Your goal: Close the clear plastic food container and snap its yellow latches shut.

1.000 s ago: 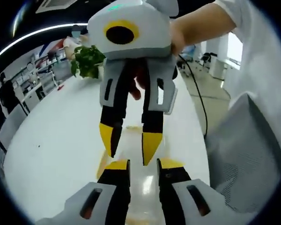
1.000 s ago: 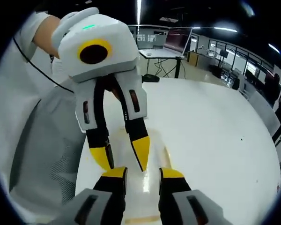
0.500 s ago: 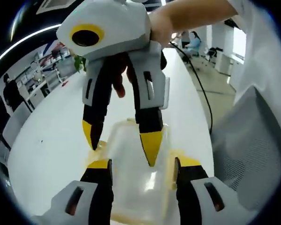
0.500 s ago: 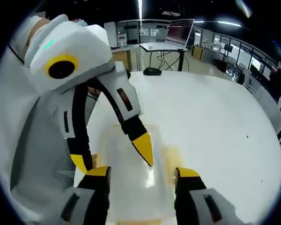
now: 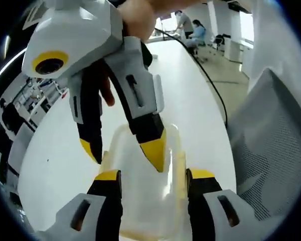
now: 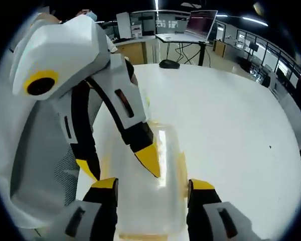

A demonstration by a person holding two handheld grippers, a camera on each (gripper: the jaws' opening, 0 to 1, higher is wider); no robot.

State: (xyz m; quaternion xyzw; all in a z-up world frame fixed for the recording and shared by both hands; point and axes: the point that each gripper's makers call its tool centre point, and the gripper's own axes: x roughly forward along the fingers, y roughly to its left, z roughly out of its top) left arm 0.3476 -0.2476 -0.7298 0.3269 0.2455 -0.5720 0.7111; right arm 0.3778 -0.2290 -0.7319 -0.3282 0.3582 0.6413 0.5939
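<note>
- Clear container (image 5: 140,191) sits on the white tabletop (image 5: 55,150), close to the tabletop edge nearest my body, lid on top; its yellow latches are hard to make out through the plastic, only a yellowish tint along the long sides.
- Left tongs (image 5: 150,176): jaws held apart, one yellow-capped tip on each long side of the container, straddling it. I cannot tell whether the tips touch the walls.
- Right tongs (image 6: 151,185): jaws likewise apart, one tip at each long side of the same container (image 6: 145,201), approaching from the opposite end.
- In the left gripper view my right tongs (image 5: 125,150) come down from above, yellow fingertips (image 5: 153,153) over the lid; one tip sits at the container's side, the other above the lid's middle.
- In the right gripper view my left tongs (image 6: 123,168) reach in from the left, one yellow tip resting on or just above the lid, the other at the container's near side.
- My hand (image 5: 135,17) wraps the right tongs' white body.
- Grey mesh chair back (image 5: 271,150) stands just beside the tabletop edge.
- Laptop (image 6: 200,22) on a separate desk, well apart, behind the tabletop (image 6: 231,125).
</note>
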